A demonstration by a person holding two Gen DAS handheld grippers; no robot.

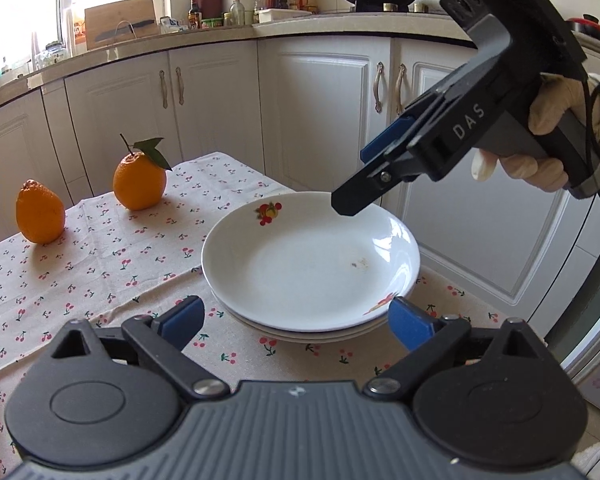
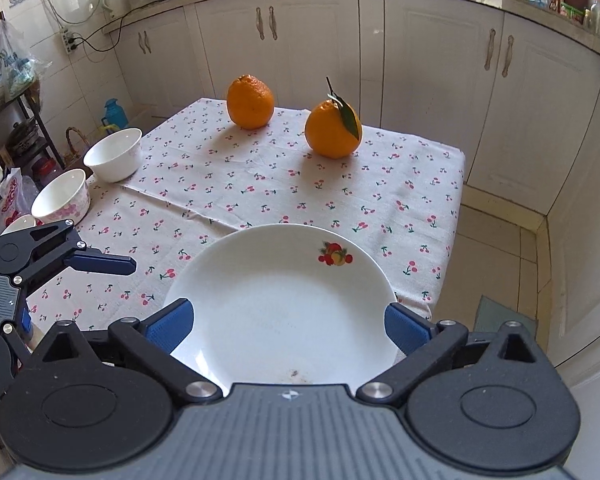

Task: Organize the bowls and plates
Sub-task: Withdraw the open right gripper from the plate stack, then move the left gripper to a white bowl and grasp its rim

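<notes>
Glossy round white plates (image 1: pixel 312 264) sit stacked on cherry-print cloth (image 1: pixel 100 264), both grippers' blue-padded fingers (image 2: pixel 168 326) spread wide, gripping nothing.

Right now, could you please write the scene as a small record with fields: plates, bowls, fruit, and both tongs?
plates: white plates in one stack near the tablecloth's edge; top plate has fruit prints
bowls: two white bowls, one plain, one with pink flowers, side by side, not stacked
fruit: two oranges, one with leaf, one without
left tongs: open, empty, facing the stack
right tongs: open, empty, above the stack
</notes>
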